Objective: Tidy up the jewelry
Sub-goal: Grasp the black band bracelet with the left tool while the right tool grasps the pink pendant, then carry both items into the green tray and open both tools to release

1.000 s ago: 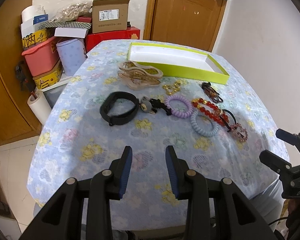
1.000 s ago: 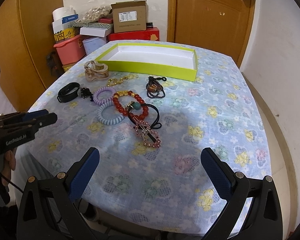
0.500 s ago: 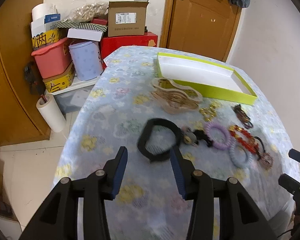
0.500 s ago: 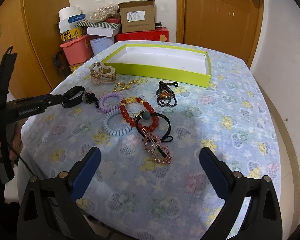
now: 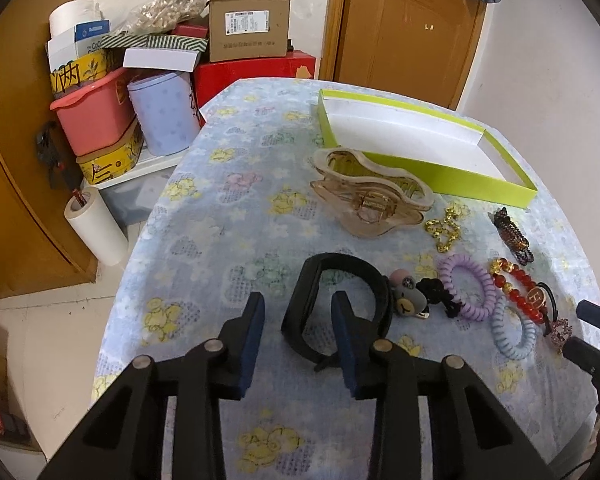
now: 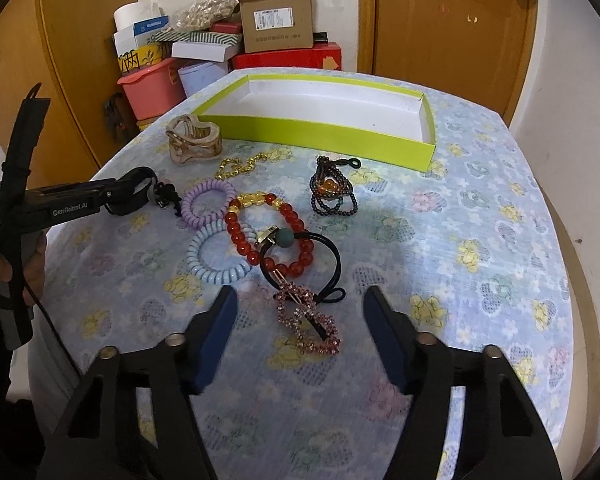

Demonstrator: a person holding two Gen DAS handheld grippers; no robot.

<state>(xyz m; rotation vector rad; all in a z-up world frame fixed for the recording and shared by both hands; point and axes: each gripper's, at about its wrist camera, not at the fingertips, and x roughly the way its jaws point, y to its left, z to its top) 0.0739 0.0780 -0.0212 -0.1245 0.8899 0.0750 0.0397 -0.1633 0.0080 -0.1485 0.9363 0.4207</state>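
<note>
The left gripper [image 5: 298, 320], jaws spread, straddles one side of the black band [image 5: 332, 304] lying on the table [image 5: 220, 216] to pinch it, while the right gripper [image 6: 300, 320] hovers spread over the pink clip [image 6: 308, 324].

In the upper left of the frame, a pile of storage crowds the wall: an open cardboard box [image 5: 250, 24] atop a red box [image 5: 256, 70], a pink bin [image 5: 94, 114], a pale blue star-printed canister [image 5: 162, 110] and a white paper roll [image 5: 96, 228] leaning below. A brown wooden door [image 5: 410, 28] fills the upper right, beyond the floral-clothed table [image 5: 220, 208].
</note>
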